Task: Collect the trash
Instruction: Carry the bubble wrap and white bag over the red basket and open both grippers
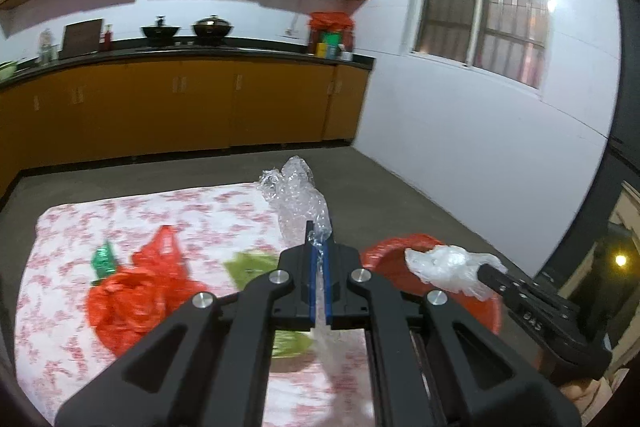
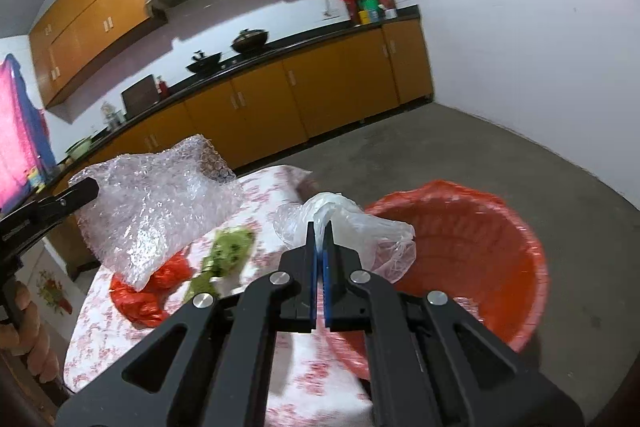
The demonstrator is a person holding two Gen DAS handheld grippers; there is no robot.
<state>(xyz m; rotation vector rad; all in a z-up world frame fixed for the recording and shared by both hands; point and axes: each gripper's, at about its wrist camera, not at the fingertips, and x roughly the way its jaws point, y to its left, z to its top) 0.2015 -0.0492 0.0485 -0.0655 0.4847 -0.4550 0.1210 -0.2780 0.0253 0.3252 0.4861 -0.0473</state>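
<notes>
Grippers [image 1: 319, 239] [image 2: 319, 231] clamped, apparently, on plastic scraps [image 1: 298, 199].

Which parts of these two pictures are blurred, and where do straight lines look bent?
Left wrist view: the red bag and tablecloth are smeared, the counter bows. Right wrist view: the green wrapper and bin rim are blurred, cabinets curve.
</notes>
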